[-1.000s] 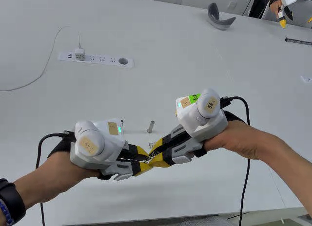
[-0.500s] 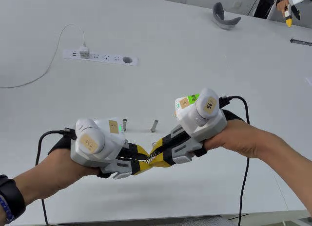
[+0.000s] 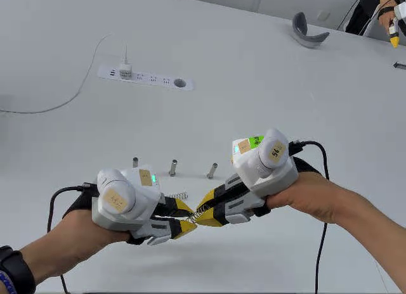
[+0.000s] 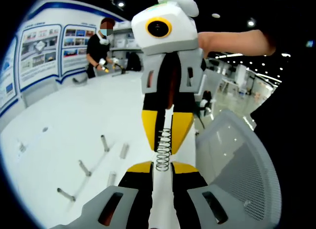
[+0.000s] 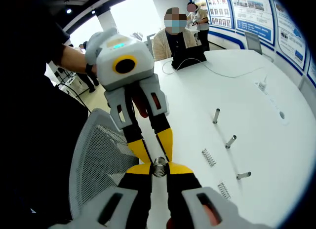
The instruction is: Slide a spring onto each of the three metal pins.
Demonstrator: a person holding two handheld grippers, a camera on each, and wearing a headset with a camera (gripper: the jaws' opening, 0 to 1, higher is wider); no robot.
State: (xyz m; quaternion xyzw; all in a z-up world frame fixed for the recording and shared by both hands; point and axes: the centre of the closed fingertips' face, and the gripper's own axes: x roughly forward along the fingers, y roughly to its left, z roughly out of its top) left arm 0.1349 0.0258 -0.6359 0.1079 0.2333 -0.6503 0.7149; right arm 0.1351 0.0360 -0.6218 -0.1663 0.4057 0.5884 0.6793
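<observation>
Three short metal pins stand upright in a row on the white table (image 3: 254,97): left pin (image 3: 135,161), middle pin (image 3: 173,167), right pin (image 3: 212,170). All three are bare. My left gripper (image 3: 189,223) and right gripper (image 3: 204,213) meet tip to tip just in front of the pins, above the table's near edge. A small spring (image 3: 200,211) spans the two pairs of yellow fingertips. In the left gripper view the spring (image 4: 163,150) runs from my own jaws into the right gripper's jaws. Two loose springs (image 5: 209,157) (image 5: 223,190) lie beside the pins.
A white power strip (image 3: 144,78) with a plug and cable lies at the back left. A grey curved object (image 3: 309,29) sits at the far right. A mesh chair back (image 5: 98,155) stands by the near edge. People (image 5: 178,39) are at the table's far side.
The head camera has tilted, so all three pins and a loose spring now show. The two grippers stay tip to tip with the spring between them.
</observation>
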